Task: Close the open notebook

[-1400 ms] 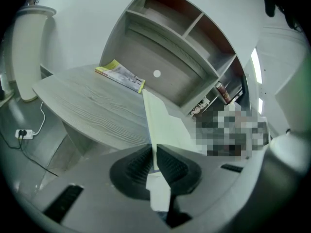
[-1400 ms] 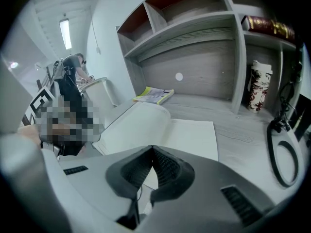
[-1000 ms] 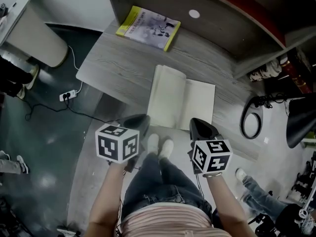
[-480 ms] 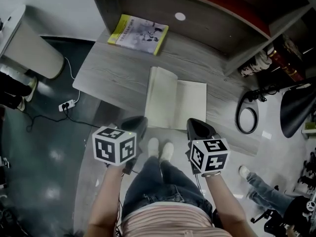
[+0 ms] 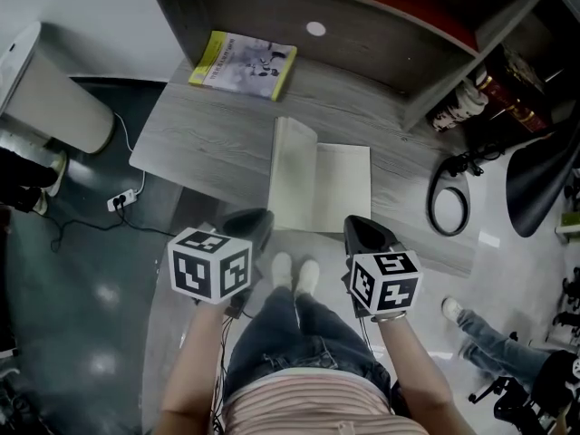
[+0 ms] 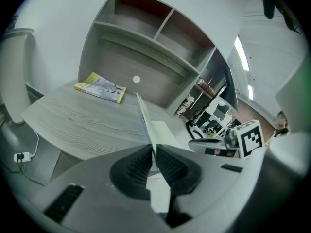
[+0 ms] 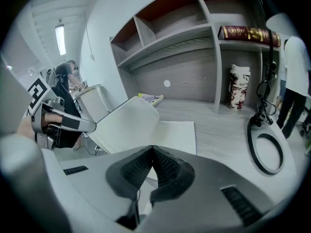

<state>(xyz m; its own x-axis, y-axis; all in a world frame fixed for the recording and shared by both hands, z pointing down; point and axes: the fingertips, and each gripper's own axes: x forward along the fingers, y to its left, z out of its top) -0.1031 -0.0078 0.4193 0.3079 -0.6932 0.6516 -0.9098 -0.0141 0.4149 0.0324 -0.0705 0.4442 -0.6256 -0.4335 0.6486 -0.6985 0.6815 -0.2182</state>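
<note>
While notebook (image 5: 322, 184) lies open near desk (image 5: 199, 143) front edge | left gripper (image 5: 258, 217) fingers pressed together; right gripper (image 5: 361, 223) likewise

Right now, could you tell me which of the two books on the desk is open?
The blank white notebook in the middle, its left page raised; the yellow-covered book farther back lies closed.

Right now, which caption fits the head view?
The left gripper pinches the notebook by its raised page; the right gripper hangs shut nearby.

The grey wooden desk (image 5: 204, 143) carries an open notebook (image 5: 340, 188) near its front, a yellow-edged booklet (image 5: 243, 64) at back left, a looped black cable (image 5: 433, 208) at right
</note>
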